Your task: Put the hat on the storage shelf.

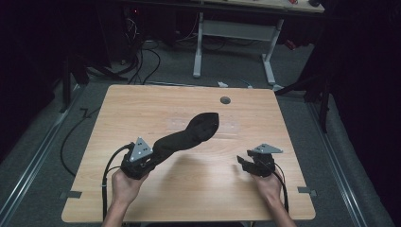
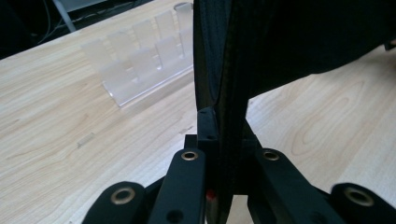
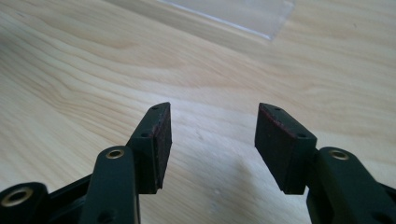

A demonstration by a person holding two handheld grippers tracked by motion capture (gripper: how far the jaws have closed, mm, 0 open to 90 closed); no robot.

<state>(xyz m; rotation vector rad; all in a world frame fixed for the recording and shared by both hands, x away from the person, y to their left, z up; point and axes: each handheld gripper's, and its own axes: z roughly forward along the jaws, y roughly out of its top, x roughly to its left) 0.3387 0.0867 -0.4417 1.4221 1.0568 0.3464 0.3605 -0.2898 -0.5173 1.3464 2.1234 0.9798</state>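
Left tool (image 1: 150, 160) clamped on black sock (image 1: 191, 135) lifted above desk (image 1: 142, 109), right tool (image 1: 242, 163) jaws apart, nothing between, low over desk.

Black tongs (image 1: 140, 160) with brass-ringed screw holes, dark-red pads, grey triangular plates, black cables, seemingly bare forearms

A dim lab: light wooden worktable (image 1: 142, 109) on grey carpet, black cables (image 1: 142, 61) trailing, white-legged metal bench (image 1: 234, 30) at the far side.
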